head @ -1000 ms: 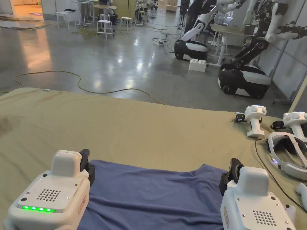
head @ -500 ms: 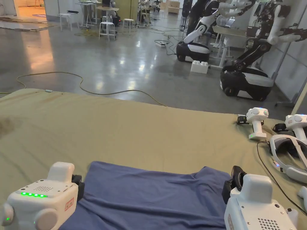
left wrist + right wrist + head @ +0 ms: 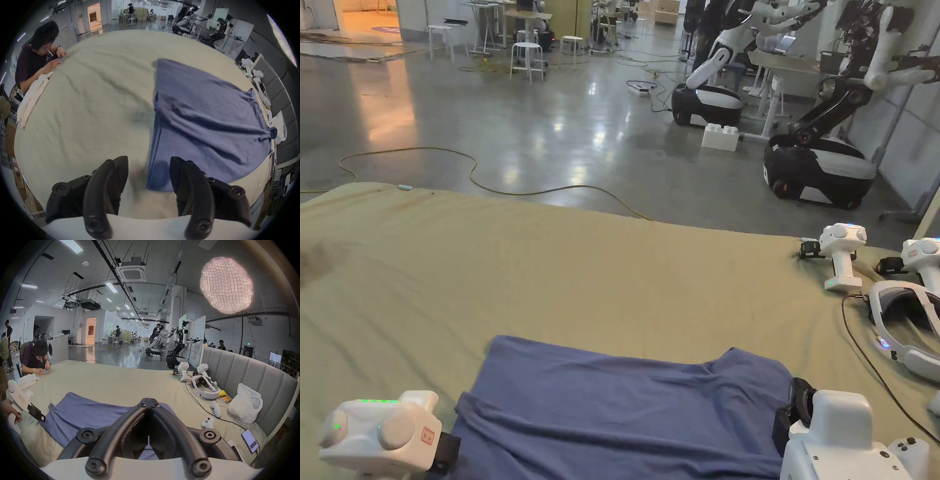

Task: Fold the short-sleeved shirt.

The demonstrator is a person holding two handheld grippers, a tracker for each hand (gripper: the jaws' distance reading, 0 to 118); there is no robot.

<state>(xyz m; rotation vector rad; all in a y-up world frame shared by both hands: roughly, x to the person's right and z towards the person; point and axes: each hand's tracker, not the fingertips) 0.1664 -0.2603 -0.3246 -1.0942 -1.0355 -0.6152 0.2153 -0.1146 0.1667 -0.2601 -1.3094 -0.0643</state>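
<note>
Blue shirt (image 3: 625,412) partly folded, more folds left; left gripper (image 3: 148,172) wide open beside it, empty; right gripper (image 3: 149,400) closed at its edge, grip unclear.

Blue shirt (image 3: 625,412) lies folded, wrinkled, on the bed.

The short-sleeved shirt (image 3: 625,415) was plain slate blue, no print; the bed sheet (image 3: 581,275) beneath was a dull olive-beige with a dark smudge; the left gripper (image 3: 447,451) had a white shell, green lights and black jaws; the right gripper (image 3: 149,400) showed black jaws too; the headboard (image 3: 243,369) was grey, ribbed in vertical panels; the plastic bag (image 3: 245,404) was white.
</note>
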